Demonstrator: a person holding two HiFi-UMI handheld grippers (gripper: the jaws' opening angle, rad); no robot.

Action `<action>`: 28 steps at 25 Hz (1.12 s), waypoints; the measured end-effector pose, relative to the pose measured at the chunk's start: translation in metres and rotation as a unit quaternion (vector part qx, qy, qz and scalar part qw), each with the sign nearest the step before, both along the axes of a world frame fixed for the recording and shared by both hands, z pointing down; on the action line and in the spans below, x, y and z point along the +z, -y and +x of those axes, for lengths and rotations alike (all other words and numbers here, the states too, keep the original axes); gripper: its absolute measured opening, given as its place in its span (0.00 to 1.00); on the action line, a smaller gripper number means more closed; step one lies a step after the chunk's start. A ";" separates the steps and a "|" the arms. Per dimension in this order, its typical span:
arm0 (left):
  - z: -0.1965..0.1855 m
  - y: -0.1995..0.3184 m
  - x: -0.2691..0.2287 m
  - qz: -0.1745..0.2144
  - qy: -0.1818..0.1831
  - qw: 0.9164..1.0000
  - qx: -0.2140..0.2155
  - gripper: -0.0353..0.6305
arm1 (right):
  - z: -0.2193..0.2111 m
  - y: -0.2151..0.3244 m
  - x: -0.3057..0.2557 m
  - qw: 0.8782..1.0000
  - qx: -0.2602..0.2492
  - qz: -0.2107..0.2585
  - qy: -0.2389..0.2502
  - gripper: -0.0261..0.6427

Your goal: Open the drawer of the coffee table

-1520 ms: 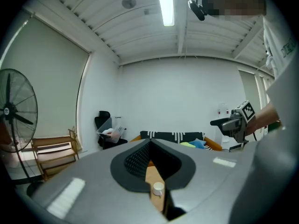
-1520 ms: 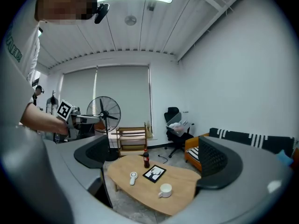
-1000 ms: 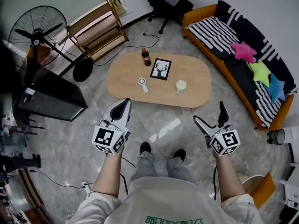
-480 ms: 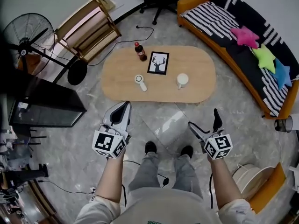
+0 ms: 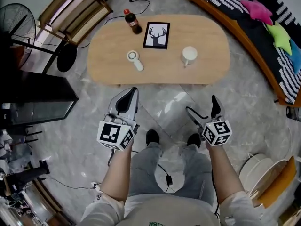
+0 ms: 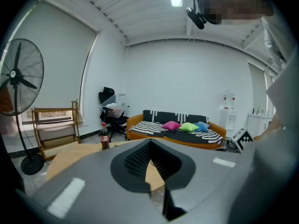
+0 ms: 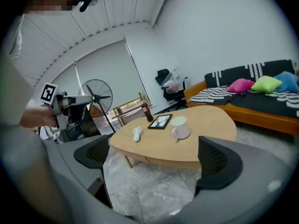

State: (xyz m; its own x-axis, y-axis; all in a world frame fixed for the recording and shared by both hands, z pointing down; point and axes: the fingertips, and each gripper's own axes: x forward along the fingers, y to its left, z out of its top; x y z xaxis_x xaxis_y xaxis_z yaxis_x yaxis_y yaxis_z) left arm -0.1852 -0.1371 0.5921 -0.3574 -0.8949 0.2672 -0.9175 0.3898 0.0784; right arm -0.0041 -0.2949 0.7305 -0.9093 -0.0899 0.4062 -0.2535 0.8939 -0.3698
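Facing coffee table at 12 o'clock in head view: oval wood top, well apart from both grippers, bare grey floor between. Can't pick out the drawer from above. In right gripper view, only a pale strip under the near edge of the top, and no telling whether drawer front or plain apron. Down at 7 o'clock of the table, left gripper, nose toward 12, jaws pressed together with nothing clamped; same in left gripper view, both tips meeting along one seam. Over at 5 o'clock of the table, right gripper, jaws wide apart and nothing between them, just floor and the near table edge showing through the gap. On the top: cola bottle upright at 10 o'clock, framed deer picture flat just beside it on the 3 o'clock side, white mug upright toward 3 o'clock of centre, small white hand fan lying flat at 8 o'clock near the front edge. Mug and hand fan well apart. Orange sofa at 2 o'clock of the table, star pillows on it. Standing fan at 10 o'clock, wooden rack at 11, black cabinet at 9. Black shoes at 6 o'clock, between the two grippers.
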 end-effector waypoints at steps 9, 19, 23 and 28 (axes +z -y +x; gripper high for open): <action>-0.023 0.023 0.146 0.002 0.006 1.000 0.003 0.05 | -0.016 0.002 0.159 1.000 0.017 -0.021 -0.016 0.92; -0.053 0.031 0.208 0.025 0.010 1.000 -0.005 0.05 | -0.054 0.028 0.246 0.970 0.062 -0.196 0.126 0.92; -0.043 0.039 0.202 0.036 0.033 0.999 0.019 0.05 | -0.056 0.040 0.269 0.882 0.114 -0.357 0.285 0.92; -0.043 0.049 0.196 0.046 0.056 0.997 0.037 0.05 | -0.070 0.041 0.303 0.859 0.118 -0.383 0.318 0.84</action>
